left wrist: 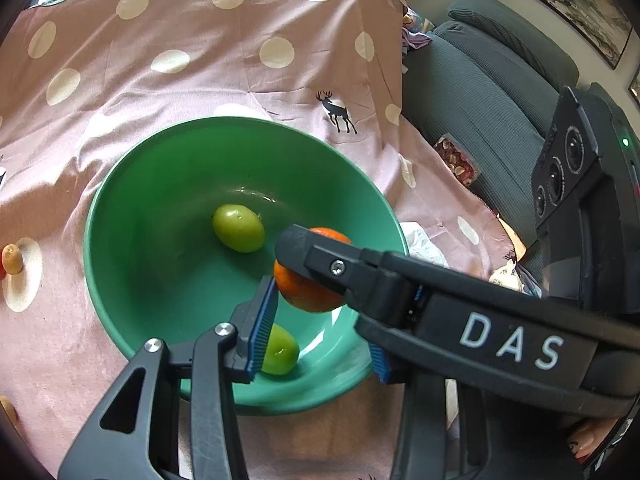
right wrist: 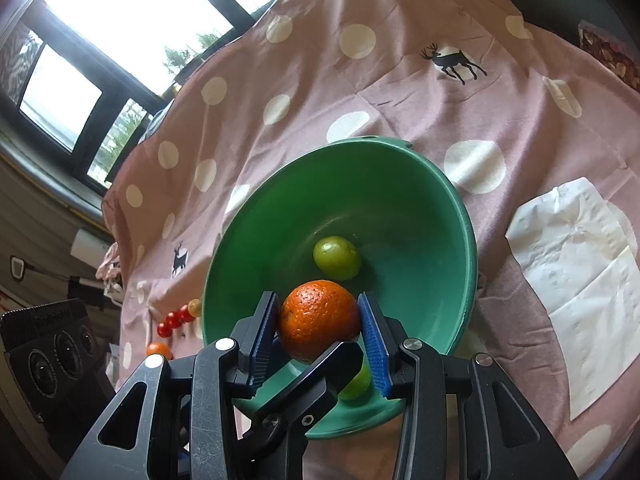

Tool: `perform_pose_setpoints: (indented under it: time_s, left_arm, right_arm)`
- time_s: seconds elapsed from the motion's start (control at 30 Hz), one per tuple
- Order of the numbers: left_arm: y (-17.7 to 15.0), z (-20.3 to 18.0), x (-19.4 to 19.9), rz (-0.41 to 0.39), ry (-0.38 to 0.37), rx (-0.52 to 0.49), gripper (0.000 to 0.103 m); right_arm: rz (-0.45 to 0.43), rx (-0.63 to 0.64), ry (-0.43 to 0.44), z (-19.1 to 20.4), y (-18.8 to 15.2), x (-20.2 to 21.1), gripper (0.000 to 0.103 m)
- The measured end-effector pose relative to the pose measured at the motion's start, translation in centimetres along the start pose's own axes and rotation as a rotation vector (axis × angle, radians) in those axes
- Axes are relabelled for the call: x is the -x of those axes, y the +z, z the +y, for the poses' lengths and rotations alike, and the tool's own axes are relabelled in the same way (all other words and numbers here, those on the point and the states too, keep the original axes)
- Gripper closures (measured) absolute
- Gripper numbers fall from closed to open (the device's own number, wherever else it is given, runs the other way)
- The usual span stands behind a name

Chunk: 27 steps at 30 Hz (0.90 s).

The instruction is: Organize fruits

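Black gripper fingers with blue ribbed pads fill the bottom of both views. Seen from the right wrist, the right gripper pinches an orange between its two pads, holding it over the near side of a green bowl. A finger of the left gripper crosses in front of the orange from below, its tip against the fruit's underside.

From the left wrist, the orange sits just ahead of the left gripper's spread pads; only its left pad seems to touch the fruit, though the right gripper's arm, marked DAS, hides much of that side.

Two green fruits lie inside the bowl: one at the bottom, the other near the rim closest to the cameras, half hidden behind the fingers.

On the pink polka-dot cloth, small red fruits and another orange lie left of the bowl, partly cut off. A white paper napkin lies to the right.
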<state>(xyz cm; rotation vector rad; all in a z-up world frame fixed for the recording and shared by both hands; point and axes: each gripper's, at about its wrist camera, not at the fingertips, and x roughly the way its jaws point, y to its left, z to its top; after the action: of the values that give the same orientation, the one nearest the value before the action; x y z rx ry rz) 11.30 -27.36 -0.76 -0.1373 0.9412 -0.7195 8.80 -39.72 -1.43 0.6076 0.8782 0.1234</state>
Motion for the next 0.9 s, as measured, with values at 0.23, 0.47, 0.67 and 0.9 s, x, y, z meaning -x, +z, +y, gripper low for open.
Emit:
perform_pose_setpoints:
  time_s: [0.23,0.47,0.67,0.9]
  left_arm:
    - [0.0,0.1,-0.2,0.006,0.007,0.003,0.062]
    - [-0.1,0.2,-0.2,0.008,0.008,0.005,0.062]
    - [-0.1,0.2,-0.1,0.011,0.006,0.007,0.063]
    - [-0.6,0.4,1.0,-0.015,0.011,0.004,0.064]
  right_arm:
    - [0.009,0.006,-0.019,0.2,0.1,-0.3,0.059]
    - [0.011,0.011,-0.026,0.3,0.0,-0.3,0.059]
    - [0.012,0.015,-0.034,0.4,0.0,-0.4,0.059]
    - [-0.008,0.037,-0.077,0.8,-0.1,-0.4,0.060]
